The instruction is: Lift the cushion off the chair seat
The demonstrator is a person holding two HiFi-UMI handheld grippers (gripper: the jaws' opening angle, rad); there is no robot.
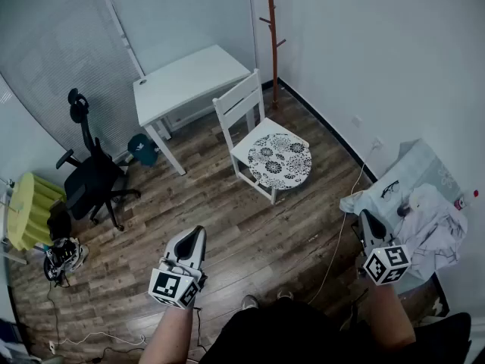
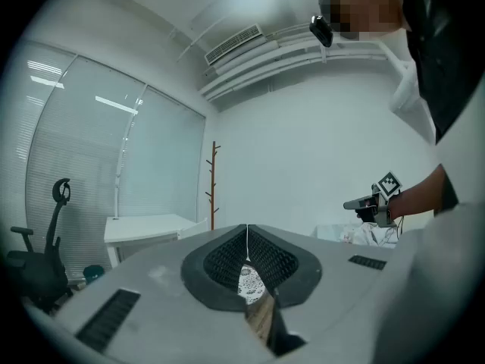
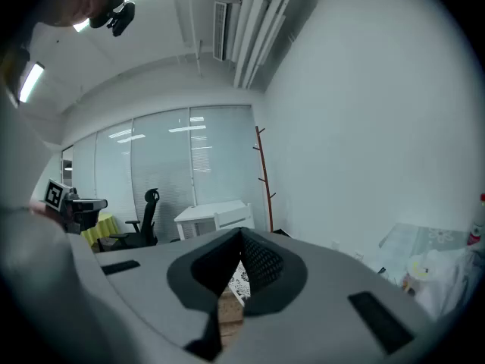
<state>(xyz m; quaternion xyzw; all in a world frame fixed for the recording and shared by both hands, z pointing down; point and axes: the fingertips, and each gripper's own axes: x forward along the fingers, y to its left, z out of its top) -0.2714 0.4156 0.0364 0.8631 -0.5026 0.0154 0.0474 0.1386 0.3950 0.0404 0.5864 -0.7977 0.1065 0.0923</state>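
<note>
You are holding the left tool (image 1: 197, 233) and right tool (image 1: 367, 218) clenched (both empty), well apart from the cushion (image 1: 280, 158) resting on the chair (image 1: 239, 101); the table (image 1: 189, 78) is standing just behind.

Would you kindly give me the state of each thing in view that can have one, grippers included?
white chair: upright, beside the white desk.
cushion: lying flat on the chair seat, untouched.
left gripper: jaws shut, empty, well short of the chair.
right gripper: jaws shut, empty, well short of the chair.
office chair: upright, unoccupied.
coat stand: upright, nothing hanging on it.
</note>
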